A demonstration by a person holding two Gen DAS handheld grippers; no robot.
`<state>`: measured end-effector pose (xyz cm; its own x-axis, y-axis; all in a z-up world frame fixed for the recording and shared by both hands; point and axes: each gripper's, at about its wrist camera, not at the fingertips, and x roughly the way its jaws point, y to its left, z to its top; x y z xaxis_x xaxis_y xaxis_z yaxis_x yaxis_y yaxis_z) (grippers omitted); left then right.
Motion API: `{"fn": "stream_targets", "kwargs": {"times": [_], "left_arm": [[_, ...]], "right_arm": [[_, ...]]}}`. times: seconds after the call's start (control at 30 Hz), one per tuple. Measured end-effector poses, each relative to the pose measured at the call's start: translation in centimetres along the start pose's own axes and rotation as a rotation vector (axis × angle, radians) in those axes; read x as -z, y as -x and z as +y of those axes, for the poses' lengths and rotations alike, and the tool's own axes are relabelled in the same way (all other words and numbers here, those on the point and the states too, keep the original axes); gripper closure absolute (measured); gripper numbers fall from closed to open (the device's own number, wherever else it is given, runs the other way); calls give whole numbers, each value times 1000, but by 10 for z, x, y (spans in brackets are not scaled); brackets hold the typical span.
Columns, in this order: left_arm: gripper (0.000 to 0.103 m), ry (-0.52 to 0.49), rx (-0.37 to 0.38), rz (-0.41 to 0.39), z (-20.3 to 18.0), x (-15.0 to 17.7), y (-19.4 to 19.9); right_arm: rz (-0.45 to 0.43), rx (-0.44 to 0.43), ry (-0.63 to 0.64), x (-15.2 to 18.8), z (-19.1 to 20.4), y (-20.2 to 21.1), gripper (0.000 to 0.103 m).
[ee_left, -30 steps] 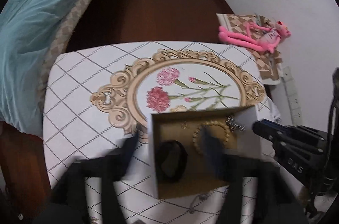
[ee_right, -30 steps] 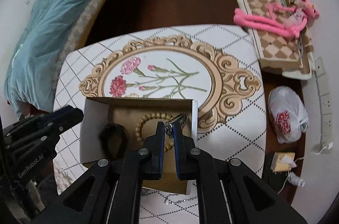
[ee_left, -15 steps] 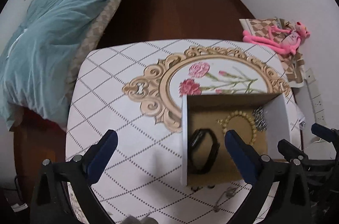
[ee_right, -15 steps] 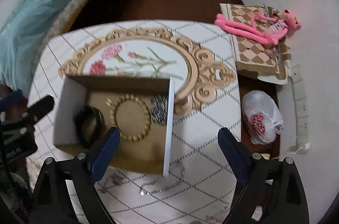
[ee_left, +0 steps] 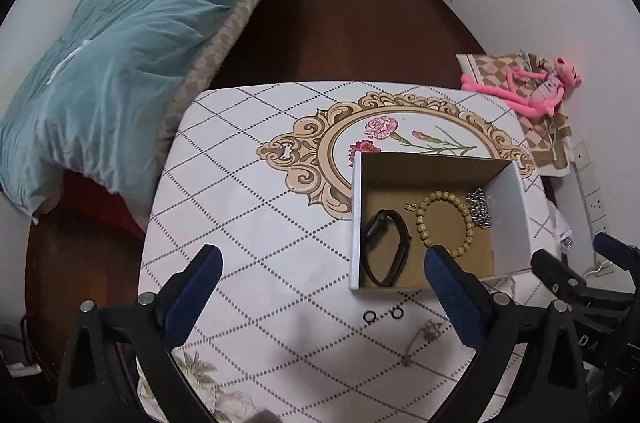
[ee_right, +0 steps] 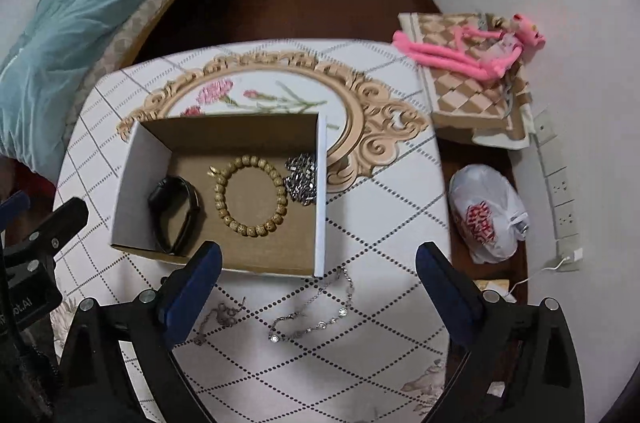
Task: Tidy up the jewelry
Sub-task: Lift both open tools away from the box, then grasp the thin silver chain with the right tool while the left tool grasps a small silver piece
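Silver necklace lies crosswise beside box.

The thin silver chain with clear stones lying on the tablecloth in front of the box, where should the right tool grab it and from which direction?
Take the thin silver chain with clear stones at its near, doubled-over bend, coming straight down from above with the open right tool. It lies flat and slack on the checked tablecloth, so no side offers an edge, and the far end lies close to the open cardboard box.

Matt cardboard box, wooden bead bracelet, shiny metal chain, printed tablecloth
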<state>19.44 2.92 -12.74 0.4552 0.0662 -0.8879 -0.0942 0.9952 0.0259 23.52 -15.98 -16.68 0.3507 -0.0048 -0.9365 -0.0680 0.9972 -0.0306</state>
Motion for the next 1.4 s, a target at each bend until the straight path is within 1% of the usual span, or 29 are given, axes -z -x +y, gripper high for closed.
{"fn": "stream_targets", "kwargs": {"times": [0.17,0.33,0.6,0.83,0.97,1.1,1.17,1.23,1.4], "left_arm": [[0,1,-2,-67,0,11,32],[0,-5,14,-126,-2,24,68],[0,-1,35,-185,-2,41,114],[0,-1,50,-221,-2,50,139],[0,5,55,-216,-2,53,141],[0,32,30,-186,1,57,128],[0,36,13,-165,3,61,115],[0,36,-19,-134,5,68,94],[0,33,-75,-8,9,90,33]], "right_arm": [[-80,27,-2,11,-2,38,4],[-157,38,-12,25,-8,78,4],[-271,55,-31,48,-16,138,4],[-325,49,-37,65,-17,169,4],[-334,24,-50,69,-19,177,4],[-317,14,-56,72,-21,169,4],[-277,-8,-63,73,-24,153,4],[-224,-27,-80,77,-28,129,4],[-43,-96,-122,94,-33,40,4]]}}
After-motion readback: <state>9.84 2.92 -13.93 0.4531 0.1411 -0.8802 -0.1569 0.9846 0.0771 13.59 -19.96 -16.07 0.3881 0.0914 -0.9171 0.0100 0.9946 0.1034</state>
